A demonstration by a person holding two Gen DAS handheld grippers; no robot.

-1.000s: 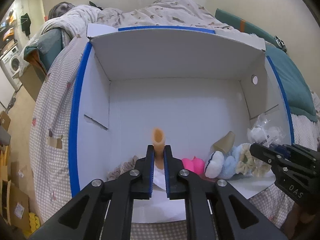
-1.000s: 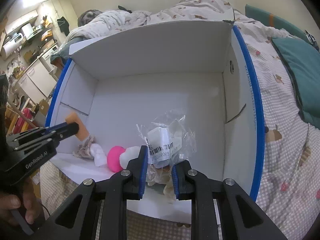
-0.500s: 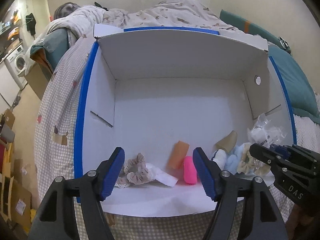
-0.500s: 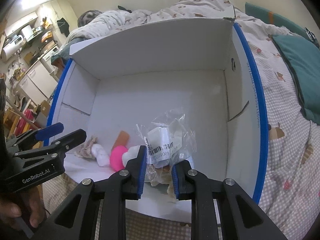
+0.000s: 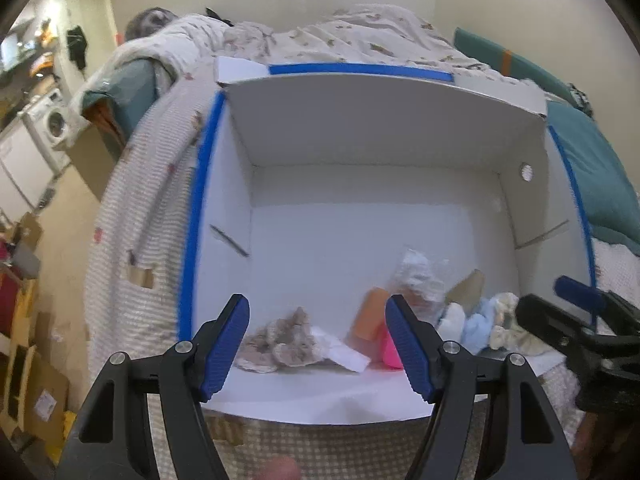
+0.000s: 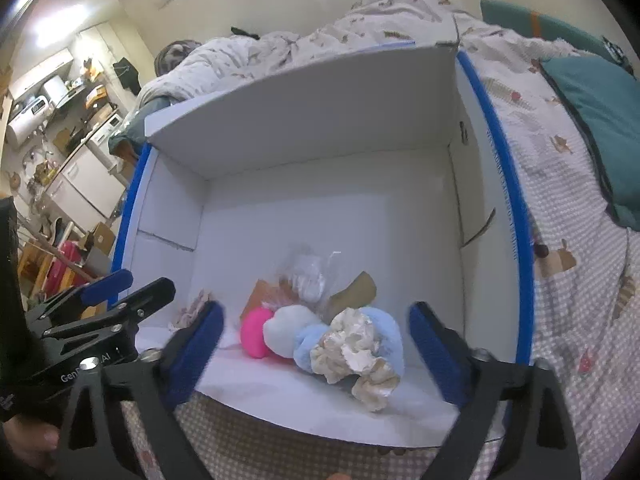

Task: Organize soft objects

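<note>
A white cardboard box (image 5: pixel 360 152) with blue-taped edges lies open on the bed; it also shows in the right wrist view (image 6: pixel 320 128). Along its near wall lie soft items: a beige scrunchie (image 5: pixel 280 340), an orange sponge (image 5: pixel 370 314), a pink puff (image 6: pixel 254 330), a clear plastic bag (image 6: pixel 306 278) with white contents, a white puff (image 6: pixel 286 330), a blue scrunchie (image 6: pixel 386 330) and a cream scrunchie (image 6: pixel 360 354). My left gripper (image 5: pixel 318 344) is open and empty above the box's near edge. My right gripper (image 6: pixel 314 354) is open and empty over the scrunchies.
The box rests on a checkered bedspread (image 6: pixel 580 300). A teal pillow (image 6: pixel 592 120) lies to the right and a rumpled duvet (image 5: pixel 340 40) behind. Cardboard boxes and appliances stand on the floor at the left (image 5: pixel 36 152).
My left gripper opened and let the orange sponge fall into the box, then drew back. My right gripper opened and let go of the plastic bag, which now lies in the box.
</note>
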